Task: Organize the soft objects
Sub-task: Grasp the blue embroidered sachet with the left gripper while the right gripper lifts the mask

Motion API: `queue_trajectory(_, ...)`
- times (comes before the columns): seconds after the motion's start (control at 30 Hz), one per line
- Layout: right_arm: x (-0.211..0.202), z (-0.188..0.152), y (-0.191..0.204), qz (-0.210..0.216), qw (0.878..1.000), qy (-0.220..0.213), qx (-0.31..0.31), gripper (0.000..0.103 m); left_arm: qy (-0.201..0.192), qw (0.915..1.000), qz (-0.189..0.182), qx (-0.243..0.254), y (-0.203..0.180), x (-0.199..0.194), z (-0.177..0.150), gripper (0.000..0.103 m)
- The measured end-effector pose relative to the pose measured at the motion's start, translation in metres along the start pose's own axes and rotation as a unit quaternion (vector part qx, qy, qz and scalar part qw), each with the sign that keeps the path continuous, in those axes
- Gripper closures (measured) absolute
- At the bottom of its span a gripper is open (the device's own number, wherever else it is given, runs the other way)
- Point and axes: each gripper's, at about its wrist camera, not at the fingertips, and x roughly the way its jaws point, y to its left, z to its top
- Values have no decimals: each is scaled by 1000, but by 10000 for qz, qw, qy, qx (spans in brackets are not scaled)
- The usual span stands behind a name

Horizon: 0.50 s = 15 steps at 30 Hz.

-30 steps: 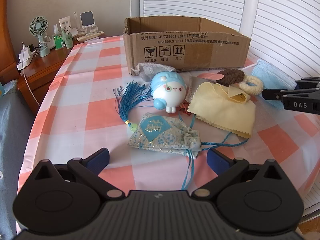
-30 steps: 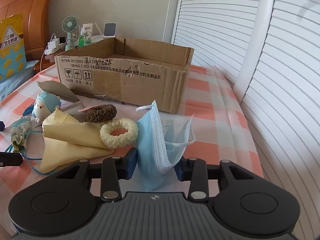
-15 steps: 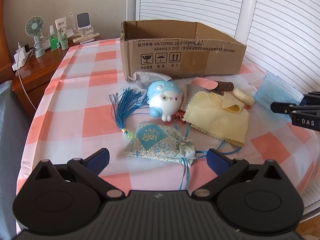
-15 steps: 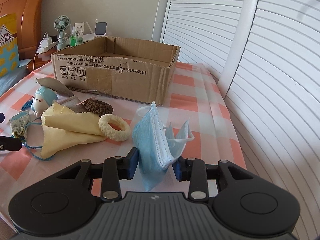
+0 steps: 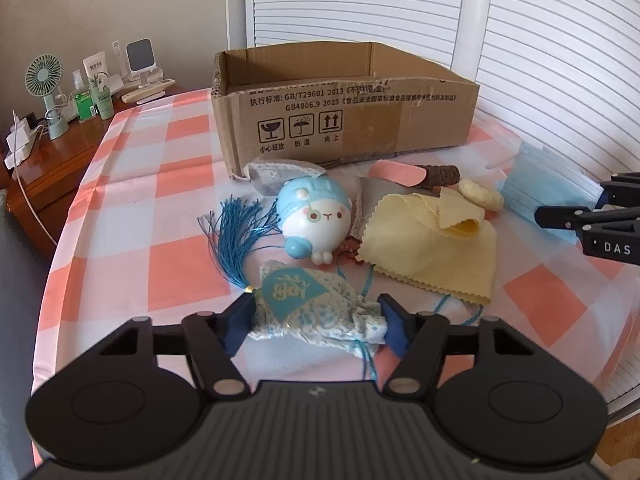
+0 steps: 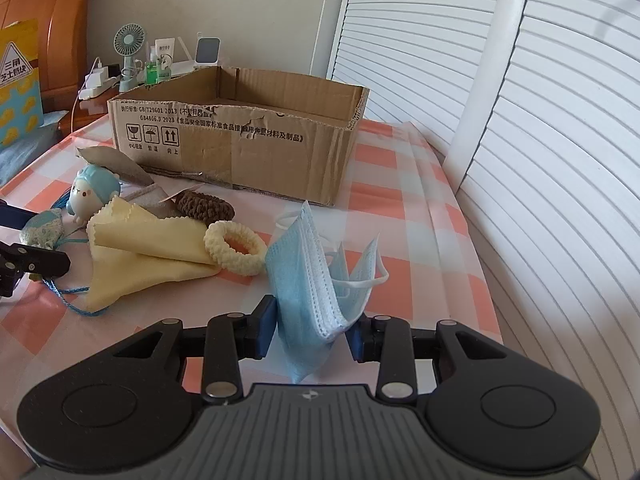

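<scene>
A blue-and-white patterned pouch (image 5: 312,308) lies on the checked tablecloth with a blue tassel (image 5: 240,232) on its cord. My left gripper (image 5: 316,322) is closing on it, and both pads touch the pouch's ends. My right gripper (image 6: 312,332) is shut on a light blue face mask (image 6: 312,272), which hangs folded just above the cloth. Between the grippers lie a yellow cloth (image 5: 432,252), a round blue-and-white toy (image 5: 316,220), a cream knitted ring (image 6: 234,248) and a brown scrunchie (image 6: 204,208). An open cardboard box (image 5: 360,120) stands behind them, and no item shows inside it.
A wooden side table (image 5: 52,160) at the far left carries a small fan (image 5: 44,80), bottles and chargers. White slatted doors (image 6: 540,160) close off the right side. The table's edge falls away to the right of the mask and in front of both grippers.
The left jaws came in from wide open onto the pouch's two ends, and the left gripper edged forward over it. The right gripper still holds the mask and has hardly moved.
</scene>
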Motion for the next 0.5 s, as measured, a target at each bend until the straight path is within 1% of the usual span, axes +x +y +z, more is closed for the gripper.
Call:
queue_trajectory(0.03, 0, 0, 0, -5, 10000, 2, -19, 62, 22, 10000, -19, 13, 1, -1, 1, 57)
queue_trajectory(0.07, 0, 0, 0, -2, 10000, 3, -38, 62, 50, 10000, -39, 21, 1, -3, 1, 58)
queue_trajectory(0.27, -7, 3, -2, 88, 9999, -28, -106, 62, 98, 9997, 28, 212, 5, -19, 4, 59)
queue_trajectory(0.37, -13, 5, -3, 150, 9997, -55, -183, 62, 133, 9992, -2, 388, 5, -32, 7, 59)
queue_trajectory(0.5, -23, 8, -4, 200, 9991, -118, -346, 62, 80, 9980, 66, 618, 4, -49, 12, 59)
